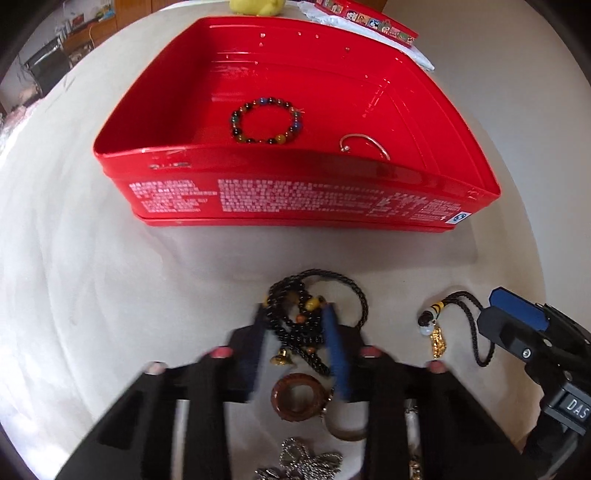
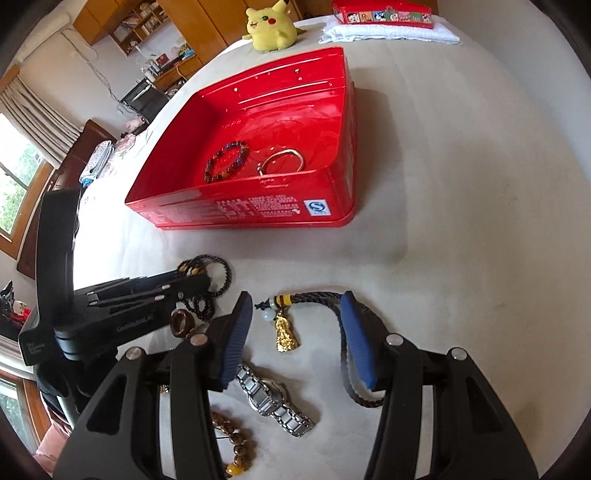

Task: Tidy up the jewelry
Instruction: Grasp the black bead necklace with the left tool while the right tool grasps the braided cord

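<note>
left wrist: left tongs [image 1: 293,314] pinch black bead necklace [image 1: 295,325], right tongs [image 2: 295,332] gape

Yellow plush toy [image 2: 270,25] with red cheeks, upright at the far edge of the pale covered table [image 2: 461,184], behind the red tin. Folded white cloth [image 2: 391,35] to the right of the plush, bearing a long red box [image 2: 382,14] with cartoon faces printed along its side. Beyond the table: wooden shelving [image 2: 144,22] stocked with small items, a curtained window [image 2: 22,158] at left, and a dark wooden cabinet [image 2: 79,147].
</note>
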Demonstrator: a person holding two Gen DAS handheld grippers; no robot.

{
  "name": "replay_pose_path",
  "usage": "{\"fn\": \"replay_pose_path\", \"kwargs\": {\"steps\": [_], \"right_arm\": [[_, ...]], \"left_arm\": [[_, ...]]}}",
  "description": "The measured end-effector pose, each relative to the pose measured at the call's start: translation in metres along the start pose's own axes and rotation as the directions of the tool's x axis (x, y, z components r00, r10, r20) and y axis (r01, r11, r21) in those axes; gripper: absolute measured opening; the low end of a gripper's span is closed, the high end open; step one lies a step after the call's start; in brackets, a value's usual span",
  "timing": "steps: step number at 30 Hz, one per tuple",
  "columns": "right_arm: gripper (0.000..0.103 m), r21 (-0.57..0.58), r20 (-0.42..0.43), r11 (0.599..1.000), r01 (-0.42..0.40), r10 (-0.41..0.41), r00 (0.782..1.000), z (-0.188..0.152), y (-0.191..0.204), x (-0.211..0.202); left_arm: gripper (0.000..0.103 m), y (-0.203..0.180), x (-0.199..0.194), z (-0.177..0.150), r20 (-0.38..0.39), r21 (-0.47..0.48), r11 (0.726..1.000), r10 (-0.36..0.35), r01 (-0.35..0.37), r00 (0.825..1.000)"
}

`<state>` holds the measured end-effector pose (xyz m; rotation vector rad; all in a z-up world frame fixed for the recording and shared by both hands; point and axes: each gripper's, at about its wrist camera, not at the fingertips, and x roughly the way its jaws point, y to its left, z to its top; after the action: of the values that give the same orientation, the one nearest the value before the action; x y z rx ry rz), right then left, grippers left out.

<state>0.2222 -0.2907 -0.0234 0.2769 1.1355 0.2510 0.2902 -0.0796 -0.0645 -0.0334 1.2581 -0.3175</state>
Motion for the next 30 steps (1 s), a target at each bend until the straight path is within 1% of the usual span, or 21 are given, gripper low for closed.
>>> {"fn": "replay_pose_path", "kwargs": {"steps": [2, 5, 7, 8, 11, 14, 17, 20, 23, 25, 28, 29, 30], "right_arm": [[0.050, -0.006, -0.005, 1.000, -0.004, 0.004, 1.000, -0.001, 0.002, 0.001], [0.050, -0.013, -0.024, 0.999, -0.030, 0.030, 0.999, -0.004, 0.005, 0.002], [0.047, -0.008, -0.047, 0.998, -0.058, 0.057, 0.997, -0.006, 0.006, 0.004], [0.044, -0.007, -0.055, 0.998, -0.063, 0.062, 0.997, -0.006, 0.006, 0.004], [0.039, -0.006, -0.071, 0.998, -0.058, 0.057, 0.996, -0.009, 0.007, 0.007], [0.036, -0.013, -0.096, 0.998, -0.063, 0.062, 0.993, -0.012, 0.009, 0.012], [0.034, -0.013, -0.115, 0.998, -0.055, 0.053, 0.992, -0.013, 0.009, 0.021], [0.034, -0.008, -0.119, 0.999, -0.048, 0.047, 0.992, -0.012, 0.008, 0.027], [0.034, -0.002, -0.121, 0.999, -0.035, 0.035, 0.992, -0.012, 0.007, 0.031], [0.034, -0.008, -0.121, 1.000, -0.024, 0.023, 0.992, -0.011, 0.009, 0.035], [0.034, -0.014, -0.107, 1.000, -0.008, 0.006, 0.994, -0.007, 0.011, 0.038], [0.034, -0.017, -0.105, 1.000, -0.002, 0.000, 0.995, -0.007, 0.012, 0.039], [0.030, -0.025, -0.100, 1.000, 0.013, -0.016, 0.995, -0.006, 0.015, 0.041]], "left_arm": [[0.019, 0.002, 0.002, 0.000, 0.006, 0.000, 1.000, -0.010, 0.010, 1.000], [0.013, 0.001, 0.004, 0.006, 0.021, 0.005, 1.000, -0.022, 0.021, 1.000], [0.012, 0.004, 0.002, 0.008, 0.019, -0.001, 0.999, -0.049, 0.049, 0.999], [0.012, 0.006, 0.000, 0.009, 0.025, -0.006, 0.998, -0.062, 0.062, 0.998], [0.012, 0.009, -0.015, 0.011, 0.066, 0.003, 0.998, -0.070, 0.070, 0.995], [0.012, 0.011, -0.032, 0.011, 0.107, 0.016, 0.996, -0.093, 0.092, 0.990], [0.012, 0.012, -0.042, 0.009, 0.122, 0.020, 0.994, -0.108, 0.106, 0.987], [0.012, 0.014, -0.052, 0.004, 0.122, 0.023, 0.992, -0.122, 0.120, 0.985], [0.012, 0.008, -0.057, 0.004, 0.116, 0.024, 0.992, -0.126, 0.124, 0.985], [0.012, 0.008, -0.055, 0.009, 0.101, 0.022, 0.991, -0.134, 0.133, 0.986], [0.012, 0.008, -0.055, 0.006, 0.098, 0.021, 0.992, -0.129, 0.127, 0.987], [0.012, 0.009, -0.054, 0.006, 0.096, 0.019, 0.992, -0.128, 0.127, 0.987], [0.012, 0.009, -0.052, 0.007, 0.092, 0.017, 0.992, -0.128, 0.127, 0.987]]}}
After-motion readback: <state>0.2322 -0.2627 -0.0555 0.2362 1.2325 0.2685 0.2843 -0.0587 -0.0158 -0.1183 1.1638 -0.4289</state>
